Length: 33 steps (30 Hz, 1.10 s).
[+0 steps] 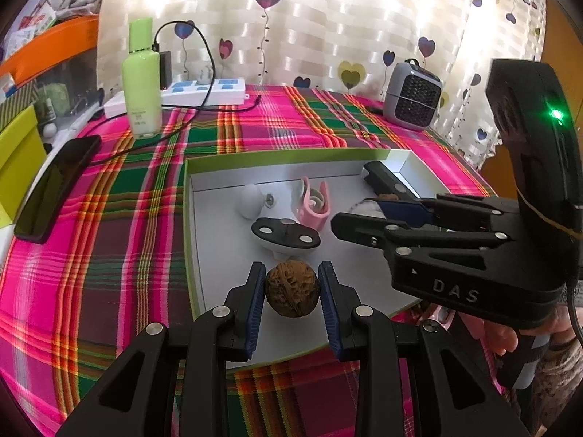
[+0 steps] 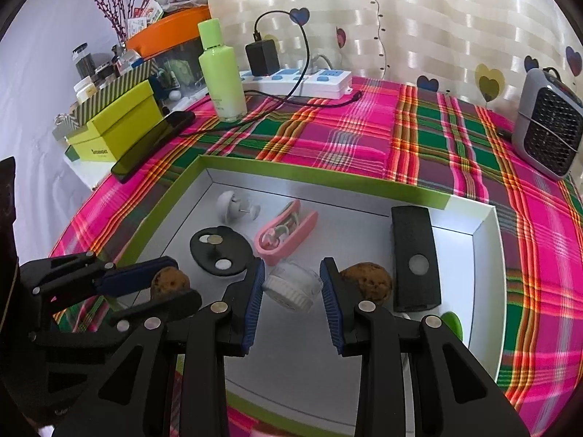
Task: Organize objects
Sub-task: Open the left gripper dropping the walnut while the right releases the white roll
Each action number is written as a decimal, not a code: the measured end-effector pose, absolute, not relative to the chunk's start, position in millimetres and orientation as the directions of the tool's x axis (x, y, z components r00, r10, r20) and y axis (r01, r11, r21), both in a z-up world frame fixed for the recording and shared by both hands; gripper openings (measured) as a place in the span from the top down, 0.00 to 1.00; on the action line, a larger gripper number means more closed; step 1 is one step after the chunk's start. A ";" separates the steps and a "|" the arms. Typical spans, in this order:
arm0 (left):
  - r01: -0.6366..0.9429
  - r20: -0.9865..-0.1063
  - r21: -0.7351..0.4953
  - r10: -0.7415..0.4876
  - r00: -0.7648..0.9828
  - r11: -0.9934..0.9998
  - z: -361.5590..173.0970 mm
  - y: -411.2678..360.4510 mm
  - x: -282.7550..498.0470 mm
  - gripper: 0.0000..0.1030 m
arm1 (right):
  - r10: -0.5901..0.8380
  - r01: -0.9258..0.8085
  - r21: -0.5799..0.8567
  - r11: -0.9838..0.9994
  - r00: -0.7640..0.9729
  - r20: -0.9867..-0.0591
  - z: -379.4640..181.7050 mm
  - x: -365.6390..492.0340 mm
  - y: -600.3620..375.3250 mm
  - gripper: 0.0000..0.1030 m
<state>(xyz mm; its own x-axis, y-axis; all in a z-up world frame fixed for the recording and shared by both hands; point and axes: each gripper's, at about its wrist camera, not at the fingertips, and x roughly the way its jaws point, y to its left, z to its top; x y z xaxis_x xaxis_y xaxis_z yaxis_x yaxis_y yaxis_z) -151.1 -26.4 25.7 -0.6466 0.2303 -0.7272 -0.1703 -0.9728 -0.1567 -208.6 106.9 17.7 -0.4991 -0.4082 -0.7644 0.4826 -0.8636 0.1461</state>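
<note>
Right, you're clamping the left gripper (image 1: pixel 291 293) on a walnut (image 1: pixel 291 288), both blue pads pressing its sides, w/ the nut hanging over the near part of the tray (image 1: pixel 187 218). Probably you're keeping it low so it's going down w/o rolling.

Your right gripper (image 2: pixel 291 287) is closing in round a small clear jar (image 2: pixel 293 286); pads look to be touching both sides, so I'm reading it as gripped, tho contact isn't fully clear.

A second walnut (image 2: pixel 368 280) is sitting just right of that jar, beside the black remote (image 2: pixel 415 255). The pink clip (image 2: pixel 286 231), black disc (image 2: pixel 220 251) and white knob (image 2: pixel 231 205) are lying further back in the tray, i.e. the tray's serving as the collection spot on the plaid cloth (image 2: pixel 364 138).
</note>
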 end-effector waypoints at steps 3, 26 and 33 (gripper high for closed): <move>-0.169 -0.727 -0.157 0.230 -0.647 -0.973 25.5 -26.2 -152.0 0.73 | -0.407 0.489 0.138 -0.861 -0.500 -0.765 17.8 -210.2 104.9 0.68; -0.171 -0.728 -0.139 0.217 -0.650 -0.976 25.4 -24.0 -152.4 0.73 | -0.399 0.522 0.105 -0.846 -0.492 -0.774 10.1 -215.5 95.0 0.68; -0.170 -0.730 -0.130 0.211 -0.651 -0.977 25.7 -23.6 -152.0 0.73 | -0.391 0.525 0.093 -0.846 -0.491 -0.779 10.7 -216.0 92.9 0.68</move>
